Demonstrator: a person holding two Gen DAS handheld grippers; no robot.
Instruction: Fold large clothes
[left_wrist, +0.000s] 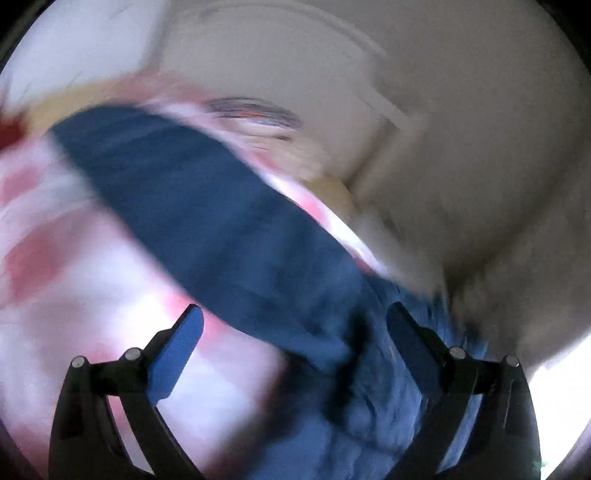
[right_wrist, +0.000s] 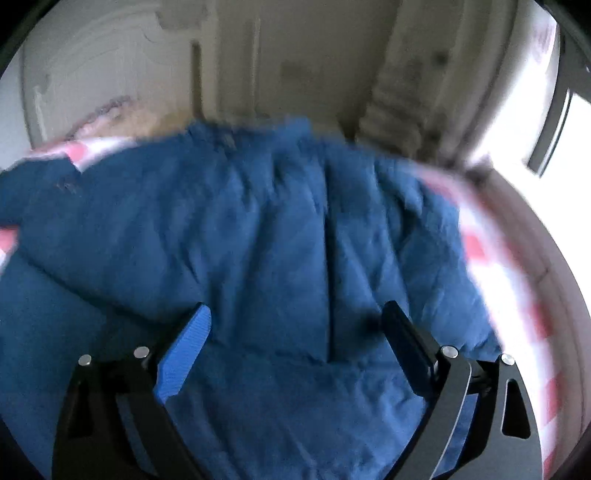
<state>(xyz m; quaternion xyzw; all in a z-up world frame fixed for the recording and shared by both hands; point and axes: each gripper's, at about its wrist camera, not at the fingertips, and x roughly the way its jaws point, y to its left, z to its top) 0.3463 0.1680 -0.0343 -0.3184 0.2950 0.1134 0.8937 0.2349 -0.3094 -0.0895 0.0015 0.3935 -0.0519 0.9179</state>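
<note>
Jaws of the right gripper (right_wrist: 297, 349) stand wide apart, gripping nothing; the blue jacket (right_wrist: 258, 229) lies spread beneath and ahead of them on a pink-and-white checked sheet (right_wrist: 491, 273), its quilted cloth filling the gap without being pinched. Left gripper (left_wrist: 295, 354) is likewise released, fingers far apart. In its blurred view a jacket sleeve (left_wrist: 177, 192) runs diagonally away up-left from between the jaws, bunched cloth (left_wrist: 369, 413) lying low between them over the sheet.
</note>
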